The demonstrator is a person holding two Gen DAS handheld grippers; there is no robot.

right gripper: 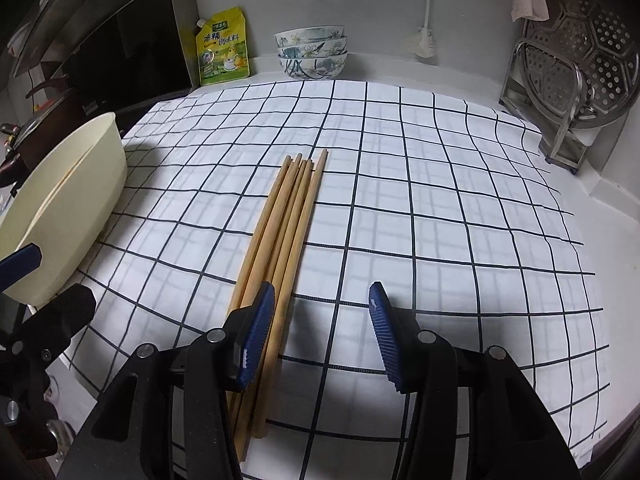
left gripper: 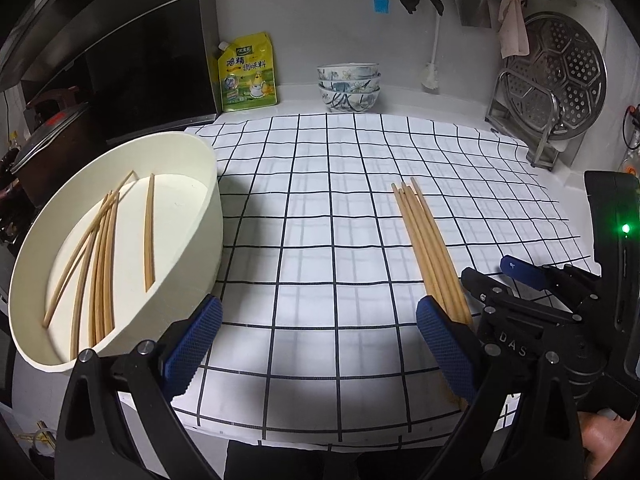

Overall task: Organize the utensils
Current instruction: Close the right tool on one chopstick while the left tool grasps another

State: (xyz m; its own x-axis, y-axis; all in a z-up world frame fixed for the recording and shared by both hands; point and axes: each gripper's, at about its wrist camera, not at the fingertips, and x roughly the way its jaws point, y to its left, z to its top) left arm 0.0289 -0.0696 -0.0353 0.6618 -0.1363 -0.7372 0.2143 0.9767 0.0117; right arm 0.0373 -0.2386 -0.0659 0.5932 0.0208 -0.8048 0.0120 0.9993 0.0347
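Right tongs (right gripper: 322,332): part-open, empty | chopsticks (right gripper: 280,232): on worktop, beneath left pad, long axis pointing away | left tongs (left gripper: 320,344): wide, empty, farther.

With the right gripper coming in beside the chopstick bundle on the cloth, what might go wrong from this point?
1. The right gripper is open with the chopsticks under its left finger, outside the gap; closing now would probably miss them.
2. The chopsticks lie loose side by side, so a pinch may scatter or drop some.
3. The left gripper is close by and could get bumped, as could the tub.
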